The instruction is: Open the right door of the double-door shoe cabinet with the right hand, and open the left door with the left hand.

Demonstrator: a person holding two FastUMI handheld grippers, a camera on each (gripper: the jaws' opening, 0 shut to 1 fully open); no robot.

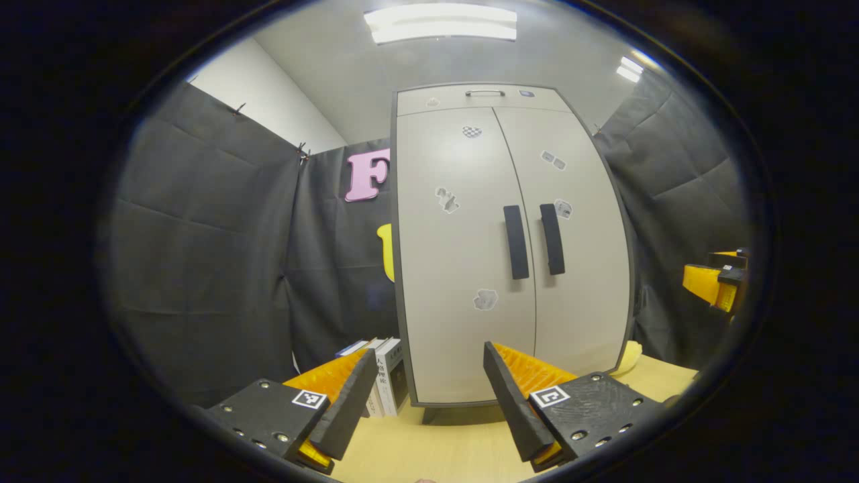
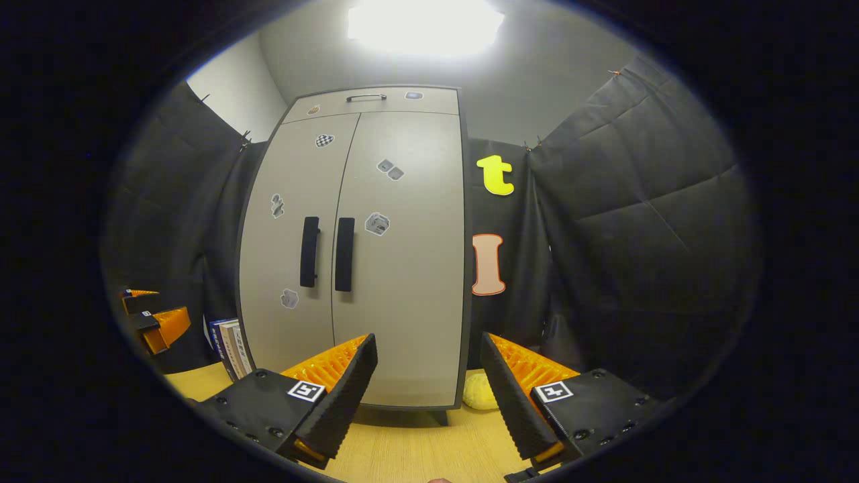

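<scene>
A tall beige double-door shoe cabinet (image 1: 463,282) (image 2: 396,288) stands on the wooden table, both doors closed. Two dark vertical handles sit side by side at the middle seam: the left door handle (image 1: 516,242) (image 2: 309,251) and the right door handle (image 1: 552,239) (image 2: 344,254). My left gripper (image 1: 429,365) is open, well short of the cabinet and low before its left door. My right gripper (image 2: 428,355) is open too, low before the right door. In the left gripper view the right gripper (image 1: 717,280) shows at the far right edge; the left gripper (image 2: 153,318) shows at the left of the right gripper view.
Several books (image 1: 386,382) (image 2: 229,347) stand upright against the cabinet's left side. A pale yellow soft object (image 2: 480,392) (image 1: 629,357) lies on the table (image 1: 443,449) by the cabinet's right foot. Black cloth walls close in on both sides. A drawer with a handle (image 1: 484,92) tops the cabinet.
</scene>
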